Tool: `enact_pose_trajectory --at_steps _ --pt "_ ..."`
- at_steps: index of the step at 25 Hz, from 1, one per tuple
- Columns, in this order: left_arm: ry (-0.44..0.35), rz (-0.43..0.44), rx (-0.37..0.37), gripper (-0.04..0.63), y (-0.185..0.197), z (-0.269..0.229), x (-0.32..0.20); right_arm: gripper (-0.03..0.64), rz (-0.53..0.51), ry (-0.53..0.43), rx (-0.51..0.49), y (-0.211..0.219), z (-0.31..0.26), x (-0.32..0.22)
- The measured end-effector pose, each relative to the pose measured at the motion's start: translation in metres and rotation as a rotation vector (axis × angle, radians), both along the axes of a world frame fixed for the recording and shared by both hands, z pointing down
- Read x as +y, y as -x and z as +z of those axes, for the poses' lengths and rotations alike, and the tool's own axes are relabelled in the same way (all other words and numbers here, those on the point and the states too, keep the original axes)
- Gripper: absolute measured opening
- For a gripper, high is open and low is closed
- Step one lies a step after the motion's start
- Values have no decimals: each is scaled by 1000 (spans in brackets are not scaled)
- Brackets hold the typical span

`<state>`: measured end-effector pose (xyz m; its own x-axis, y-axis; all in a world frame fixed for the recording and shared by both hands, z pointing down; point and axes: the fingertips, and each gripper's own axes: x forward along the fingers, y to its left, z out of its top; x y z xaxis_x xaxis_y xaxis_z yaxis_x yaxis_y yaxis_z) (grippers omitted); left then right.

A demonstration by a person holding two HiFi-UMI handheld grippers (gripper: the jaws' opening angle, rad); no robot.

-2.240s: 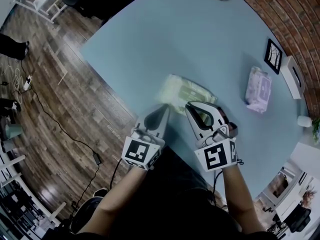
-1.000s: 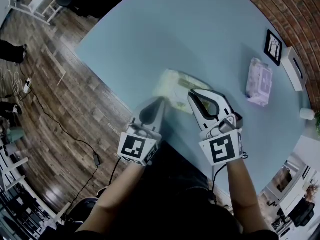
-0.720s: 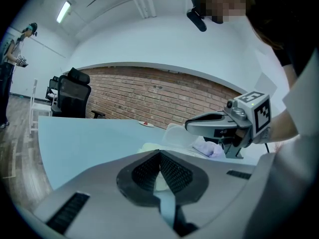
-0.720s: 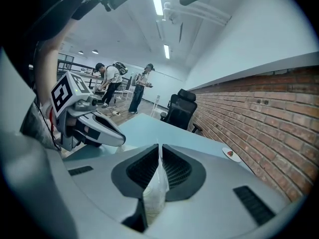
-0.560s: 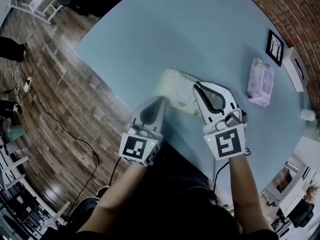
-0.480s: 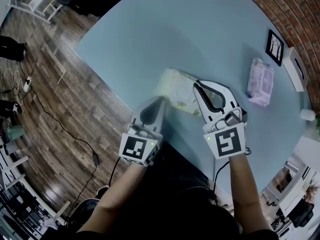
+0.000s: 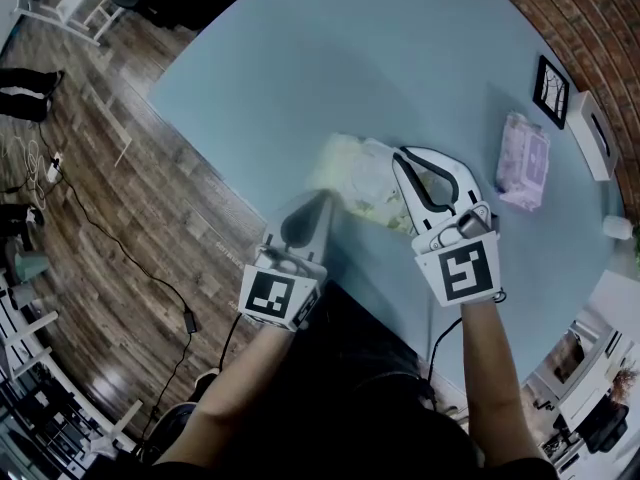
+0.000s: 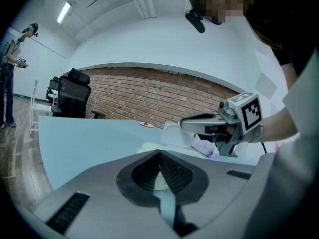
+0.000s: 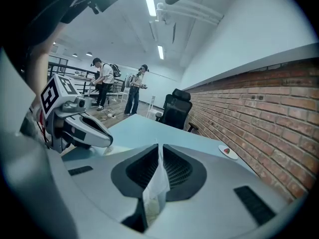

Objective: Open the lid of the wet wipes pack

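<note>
A pale green wet wipes pack [image 7: 352, 186] lies on the blue table [image 7: 300, 58] just in front of both grippers. My left gripper [image 7: 323, 200] is shut, its tips pinched at the pack's near left edge; in the left gripper view [image 8: 160, 153] pale pack material shows behind the closed jaws. My right gripper [image 7: 402, 156] is shut on the pack's white lid [image 7: 377, 160], which stands lifted off the pack. In the right gripper view [image 9: 159, 148] the thin white lid [image 9: 157, 183] sits edge-on between the pads. The left gripper view shows the lid [image 8: 172, 133] raised upright.
A purple wipes pack [image 7: 522, 163], a framed picture [image 7: 551, 90] and a white box [image 7: 595, 133] sit at the table's right. A small plate [image 9: 228, 152] lies far back by the brick wall. The table's edge runs close on the left, above wooden floor.
My right gripper has shifted to the right with the lid in it, and the lid stands further open. The left gripper has stayed where it was.
</note>
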<state>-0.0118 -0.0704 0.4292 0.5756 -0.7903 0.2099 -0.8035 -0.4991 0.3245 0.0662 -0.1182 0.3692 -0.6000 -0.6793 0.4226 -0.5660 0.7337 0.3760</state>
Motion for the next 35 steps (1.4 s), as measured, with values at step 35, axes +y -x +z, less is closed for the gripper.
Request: enact_pose_trajectory --at_steps 35 --pt "-11 25 -53 12 4 4 -16 54 113 88 -78 -20 30 -43"
